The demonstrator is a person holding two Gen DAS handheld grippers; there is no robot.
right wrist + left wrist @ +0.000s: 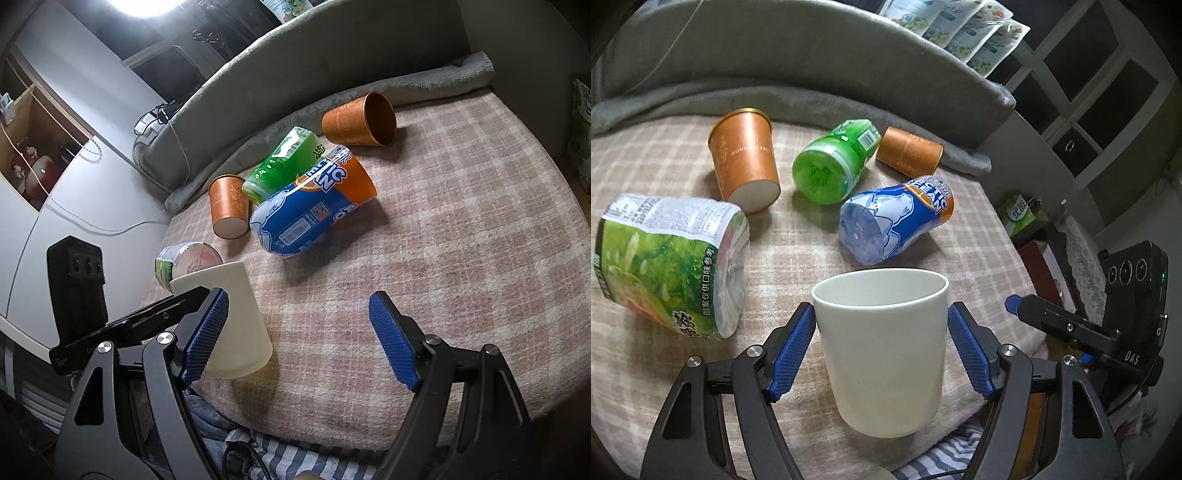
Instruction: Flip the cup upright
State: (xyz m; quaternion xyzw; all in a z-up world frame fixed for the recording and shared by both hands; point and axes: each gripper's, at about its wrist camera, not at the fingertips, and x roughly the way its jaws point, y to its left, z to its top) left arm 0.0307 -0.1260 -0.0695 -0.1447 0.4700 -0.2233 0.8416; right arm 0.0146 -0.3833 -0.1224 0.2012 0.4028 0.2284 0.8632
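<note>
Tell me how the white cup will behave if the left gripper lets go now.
The white cup looks empty, so probably light. It tapers to a narrow base on soft plaid bedding, so it may tip. Left gripper pads sit beside its walls.

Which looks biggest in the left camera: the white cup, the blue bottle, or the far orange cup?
1. white cup, though it's nearest the camera
2. blue bottle
3. far orange cup, lying farthest away

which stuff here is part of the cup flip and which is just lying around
Job in hand:
- white cup, mouth up between the left gripper pads
- right gripper, open, holding nothing

Lying about:
- two orange paper cups
- green bottle
- blue bottle
- green tea bottle
- checked blanket
</note>
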